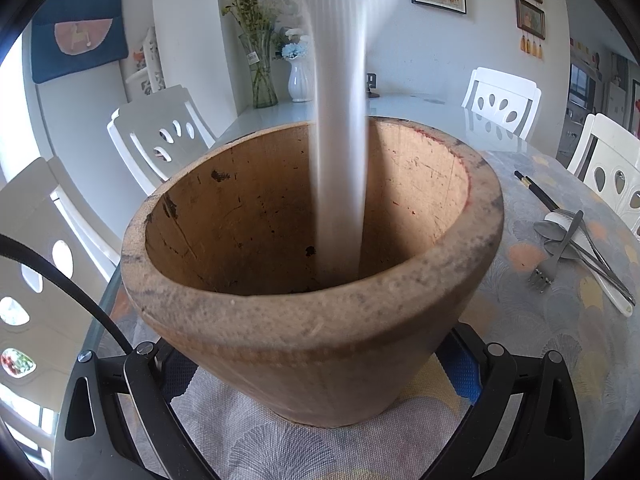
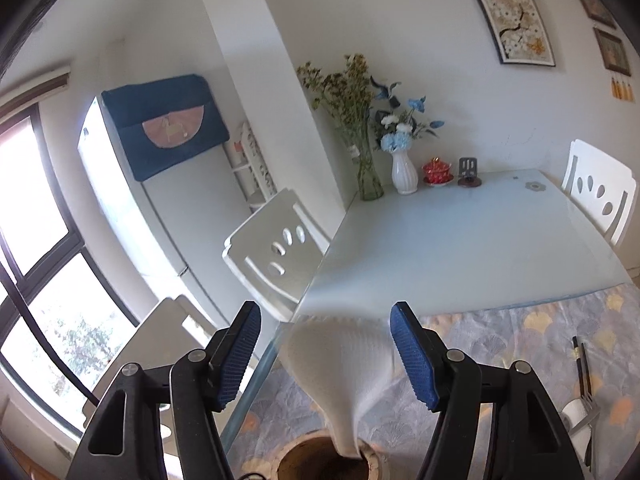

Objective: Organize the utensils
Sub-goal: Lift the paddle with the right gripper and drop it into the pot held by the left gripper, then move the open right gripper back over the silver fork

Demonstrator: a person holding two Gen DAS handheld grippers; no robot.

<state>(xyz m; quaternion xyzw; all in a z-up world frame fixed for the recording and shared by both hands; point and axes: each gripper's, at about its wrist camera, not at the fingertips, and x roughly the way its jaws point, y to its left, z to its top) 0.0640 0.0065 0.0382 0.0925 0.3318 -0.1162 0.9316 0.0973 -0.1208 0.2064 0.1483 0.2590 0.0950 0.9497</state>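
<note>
Several utensils (image 1: 580, 248) lie right of wooden mortar (image 1: 312, 300); white pestle (image 1: 340, 120) inside.

- A clear glass vase (image 2: 368, 176) of dried yellow-green stems stands at the far end of the glass-topped table (image 2: 480, 240).
- Just beside it, a white ribbed vase (image 2: 404, 176) holds blue and white flowers.
- A red lidded cup (image 2: 437, 171) sits on a saucer.
- White chairs (image 2: 276, 256) surround the table.
- A framed floral picture (image 2: 508, 12) hangs on the wall.
- A dark blue cloth (image 2: 164, 124) covers the fridge top.
</note>
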